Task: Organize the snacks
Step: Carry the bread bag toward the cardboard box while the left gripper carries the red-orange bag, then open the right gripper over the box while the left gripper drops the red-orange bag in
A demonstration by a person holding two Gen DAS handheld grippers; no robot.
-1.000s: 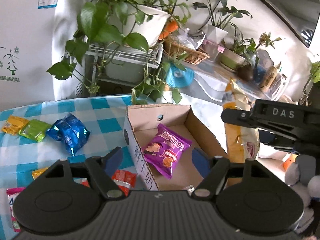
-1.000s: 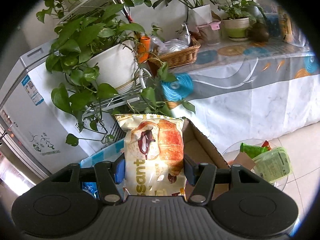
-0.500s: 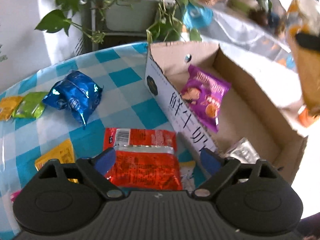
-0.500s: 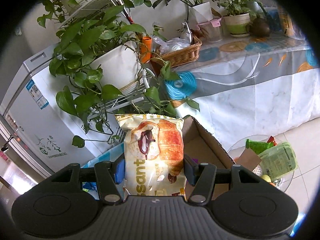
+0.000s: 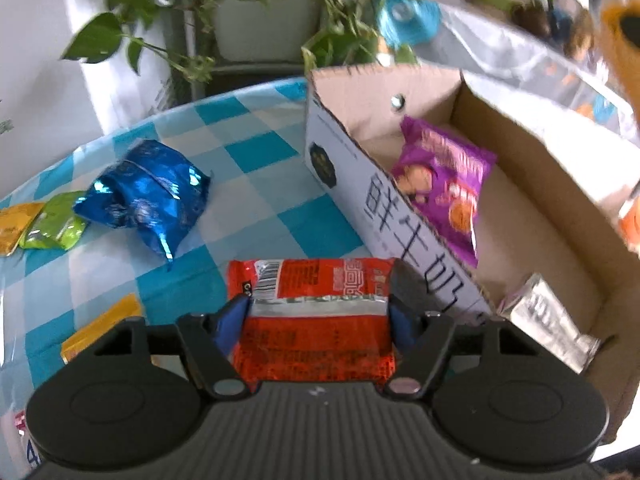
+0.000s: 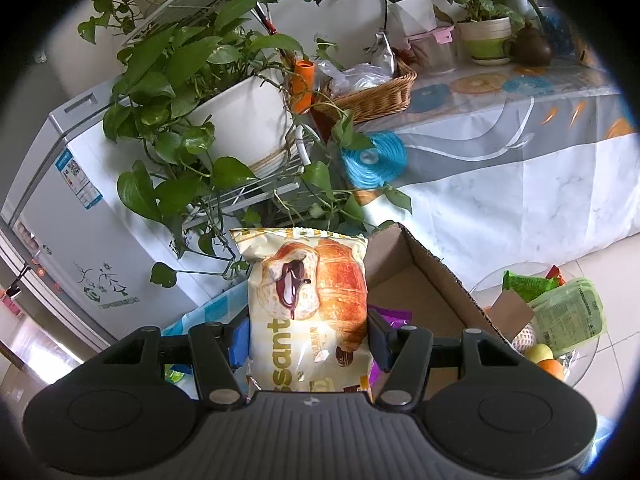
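Observation:
A red snack packet (image 5: 316, 344) lies on the blue checked tablecloth (image 5: 256, 152), close against the cardboard box (image 5: 540, 184). My left gripper (image 5: 316, 312) is closing on it, and both blue pads touch the packet's side edges. Inside the box are a purple packet (image 5: 444, 188) and a silver packet (image 5: 548, 324). My right gripper (image 6: 308, 336) is shut on an upright croissant bag (image 6: 312, 296), held above the near end of the same box (image 6: 420, 280).
A blue foil bag (image 5: 148, 196), a green packet (image 5: 56, 224) and a yellow packet (image 5: 100, 328) lie on the cloth to the left. Potted plants (image 6: 192, 64) on a rack stand behind the table. A glass bowl of items (image 6: 560, 312) sits on the floor to the right.
My left gripper dropped from above the box down to the red packet, opened wide around it, then closed onto its sides. The right gripper and its croissant bag stayed put.

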